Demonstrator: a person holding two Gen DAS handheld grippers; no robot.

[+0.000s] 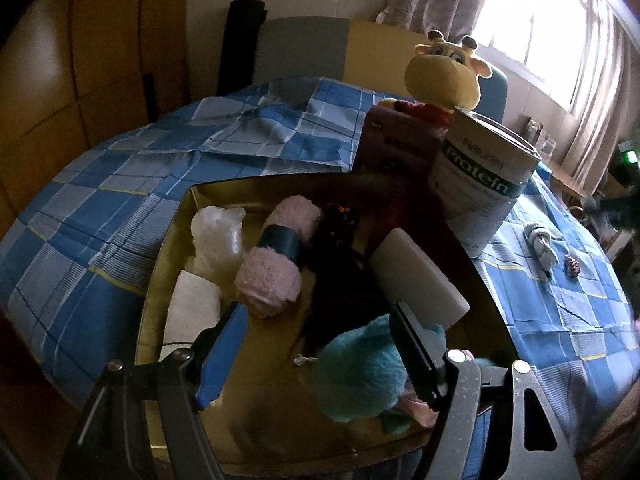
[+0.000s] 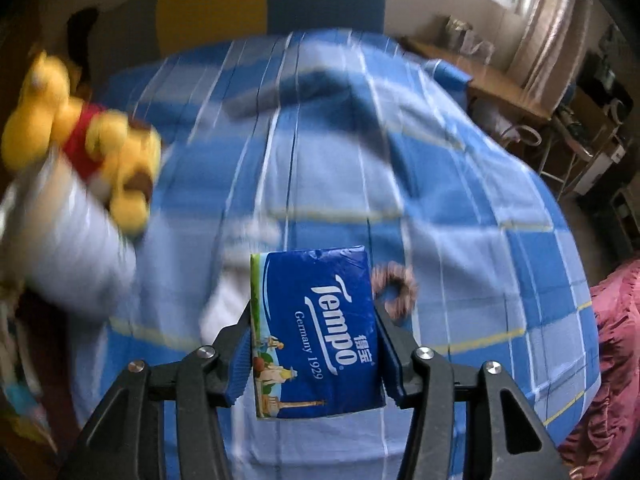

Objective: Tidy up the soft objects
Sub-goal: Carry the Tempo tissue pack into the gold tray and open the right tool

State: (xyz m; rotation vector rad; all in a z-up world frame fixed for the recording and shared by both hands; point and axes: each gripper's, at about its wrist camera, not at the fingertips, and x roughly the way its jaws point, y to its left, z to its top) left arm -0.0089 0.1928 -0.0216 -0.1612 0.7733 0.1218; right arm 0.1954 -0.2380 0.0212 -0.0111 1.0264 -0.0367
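Tissue pack (image 2: 314, 330), blue, soft-wrapped, sits clamped between the two pads of the right claw (image 2: 312, 344), held clear of the blue checked cloth (image 2: 460, 208) over the worktop; background is motion-blurred, so the pack reads as in transit, not yet stowed. Just behind it on the cloth lies a brownish scrunchie (image 2: 396, 286), still loose. Left-wrist view shows the collecting tray (image 1: 168, 240), gold-lined and shallow, already holding several soft items: a crumpled white plastic wad (image 1: 218, 236), a pink fuzzy roll with a dark band (image 1: 276, 252), a folded white cloth (image 1: 192, 312), a dark tangled item (image 1: 340, 272) of unclear identity, a white block (image 1: 416, 276) and a teal plush piece (image 1: 360, 372). Left claw (image 1: 316, 356) hovers over the tray's near end with jaws apart; the teal plush lies between the fingers, but the pads do not appear to press it. Remaining outside the tray: a small grey-white bundle (image 1: 540, 248) and a tiny dark object (image 1: 572, 266) on the cloth beyond the protein can (image 1: 484, 184), plus a yellow plush giraffe (image 1: 444, 68) perched behind the can. Judgement: well past halfway; pack, scrunchie, bundle and possibly the giraffe remain.
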